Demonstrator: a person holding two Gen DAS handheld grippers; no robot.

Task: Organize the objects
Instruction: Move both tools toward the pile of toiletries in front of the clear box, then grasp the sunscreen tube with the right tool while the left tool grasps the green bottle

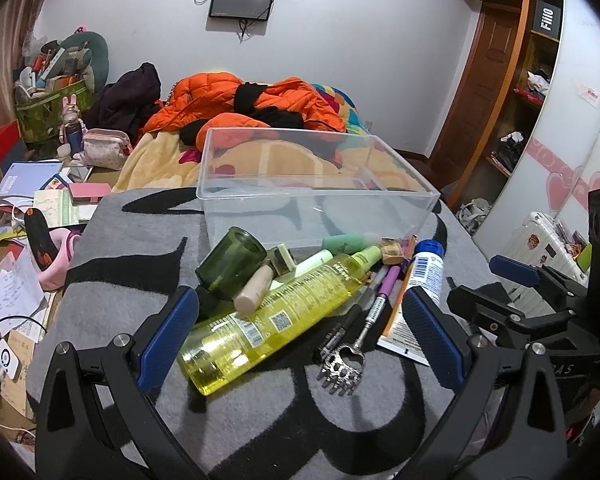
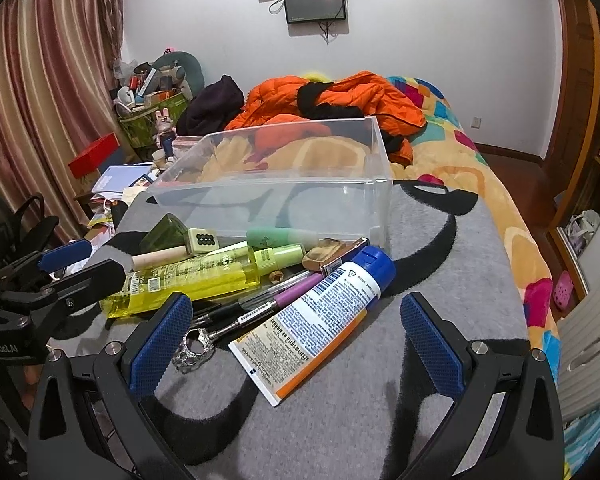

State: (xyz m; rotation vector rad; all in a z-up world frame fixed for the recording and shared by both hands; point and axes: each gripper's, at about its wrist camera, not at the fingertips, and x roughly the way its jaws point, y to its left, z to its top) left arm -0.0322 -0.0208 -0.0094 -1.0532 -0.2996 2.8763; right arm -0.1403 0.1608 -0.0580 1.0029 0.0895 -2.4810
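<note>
Both grippers spread wide, gripping nothing: the left gripper (image 1: 300, 332) hovers over the yellow bottle (image 1: 268, 316), the right gripper (image 2: 296, 344) over the blue-capped tube (image 2: 320, 312). The pile sits mid-blanket (image 2: 340, 432), just before the clear bin (image 2: 284, 188).

White wall (image 2: 440, 40) with two dark screens (image 2: 314, 2); striped curtain (image 2: 48, 100) on the left; bed (image 2: 496, 200) with an orange coat (image 2: 364, 96); brown wooden door (image 1: 484, 80); shelves (image 1: 528, 92) beside it.
</note>
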